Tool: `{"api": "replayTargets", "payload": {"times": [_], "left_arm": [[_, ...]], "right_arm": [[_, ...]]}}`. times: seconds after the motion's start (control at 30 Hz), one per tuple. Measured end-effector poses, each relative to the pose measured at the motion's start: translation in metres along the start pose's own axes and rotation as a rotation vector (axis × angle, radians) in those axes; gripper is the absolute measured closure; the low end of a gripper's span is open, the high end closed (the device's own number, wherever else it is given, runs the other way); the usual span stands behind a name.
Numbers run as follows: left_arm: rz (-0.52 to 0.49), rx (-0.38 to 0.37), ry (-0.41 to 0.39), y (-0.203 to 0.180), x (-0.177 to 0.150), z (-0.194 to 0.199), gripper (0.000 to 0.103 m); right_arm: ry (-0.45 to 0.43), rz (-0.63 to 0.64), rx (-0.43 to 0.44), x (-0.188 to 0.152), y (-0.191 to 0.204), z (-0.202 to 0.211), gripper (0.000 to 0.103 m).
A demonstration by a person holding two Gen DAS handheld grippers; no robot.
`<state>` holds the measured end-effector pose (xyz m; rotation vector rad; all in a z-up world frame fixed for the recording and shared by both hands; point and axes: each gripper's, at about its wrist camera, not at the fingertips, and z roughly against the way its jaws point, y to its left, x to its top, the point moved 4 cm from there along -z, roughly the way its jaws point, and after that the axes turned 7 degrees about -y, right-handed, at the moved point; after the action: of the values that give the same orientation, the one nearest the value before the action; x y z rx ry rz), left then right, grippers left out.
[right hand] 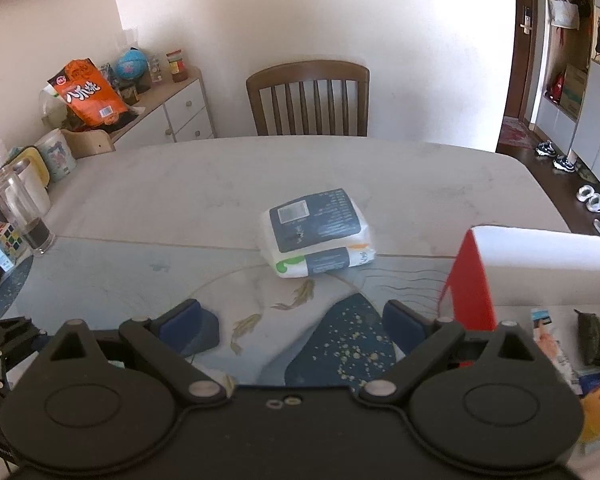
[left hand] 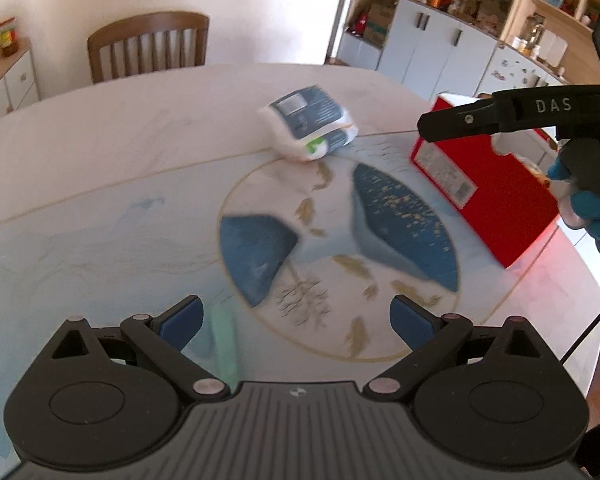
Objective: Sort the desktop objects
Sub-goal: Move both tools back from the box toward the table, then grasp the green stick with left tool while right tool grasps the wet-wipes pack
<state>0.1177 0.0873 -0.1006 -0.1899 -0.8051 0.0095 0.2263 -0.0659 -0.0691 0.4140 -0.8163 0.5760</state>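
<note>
Both the left tongs (left hand: pixel 296 322) and right tongs (right hand: pixel 300 322) gape apart, empty, above the surface (right hand: pixel 180 184) near a tissue pack (right hand: pixel 318 236) and red box (right hand: pixel 474 284).

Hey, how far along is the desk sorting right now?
Done: several small items already lie in the red box. In hand: nothing; the left gripper and right gripper are both open. Left: the tissue pack on the table.

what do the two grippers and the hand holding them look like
Both grippers, left and right, are black plastic with blue finger pads, silver pivot pins and ribbed bodies. The right one, seen from the left wrist view, carries white "DAS" lettering. The right hand wears a blue glove.
</note>
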Motion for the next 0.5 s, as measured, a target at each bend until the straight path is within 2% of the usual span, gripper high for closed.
{"api": "replayTargets", "payload": {"times": [0.33, 0.5], "left_arm": [[0.033, 0.056, 0.032, 0.026, -0.022, -0.011, 0.004], [0.009, 0.065, 0.029, 0.026, -0.028, -0.015, 0.019]], "right_arm": [[0.048, 0.008, -0.018, -0.008, 0.011, -0.03, 0.005], [0.057, 0.012, -0.028, -0.008, 0.012, -0.042, 0.005]]}}
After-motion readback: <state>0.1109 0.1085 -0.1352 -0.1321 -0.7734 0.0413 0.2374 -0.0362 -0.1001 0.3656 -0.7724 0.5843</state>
